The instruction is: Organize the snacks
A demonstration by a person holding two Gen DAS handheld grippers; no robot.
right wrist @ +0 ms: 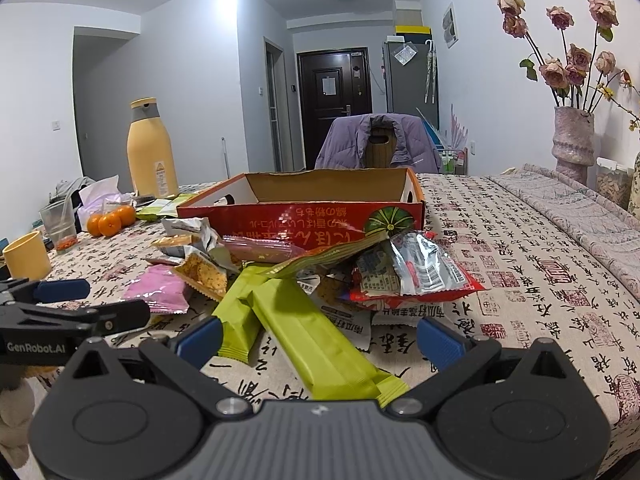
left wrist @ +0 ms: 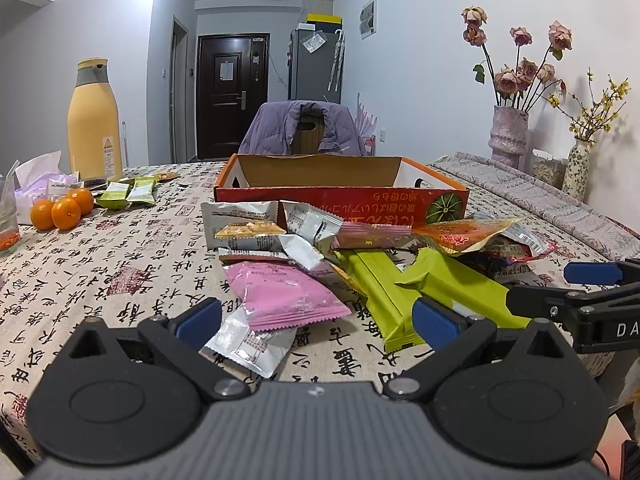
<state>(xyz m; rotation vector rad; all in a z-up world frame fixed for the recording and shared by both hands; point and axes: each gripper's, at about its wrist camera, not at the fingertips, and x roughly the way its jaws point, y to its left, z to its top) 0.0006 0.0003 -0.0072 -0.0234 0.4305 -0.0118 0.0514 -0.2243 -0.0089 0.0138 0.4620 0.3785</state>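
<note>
— Nearest the lens on the left side, what sits between the jaws?
— Left gripper (left wrist: 318, 318) has its jaws spread wide and holds nothing. Between its blue pads (left wrist: 436, 326) lie a silver packet (left wrist: 250, 346) and, just above it, a pink packet (left wrist: 282, 294) overlapping it.

— And the right one?
— Right gripper (right wrist: 318, 338) is likewise wide apart and empty. Two long green bars (right wrist: 316, 338) lie flat on the worktop (right wrist: 520, 280) between its pads, one crossing over the other, their near ends close to the gripper body.

— Where is the rest of the snack pile?
— Just behind the green bars. A red and silver bag (right wrist: 420, 274) lies on the pile's right side, an orange-yellow packet (left wrist: 466, 234) lies across the top, and more silver and pink packets (left wrist: 240, 226) rest against the front wall of the box.

— Which box?
— An open red cardboard box (left wrist: 340, 200) with a pumpkin picture, standing behind the pile. Its inside cannot be seen from this low angle.

— Anything farther out?
— Far left: three oranges (left wrist: 62, 210), small green sachets (left wrist: 128, 194), a yellow bottle (left wrist: 94, 122). Far right: a vase of dried roses (left wrist: 508, 136).
</note>
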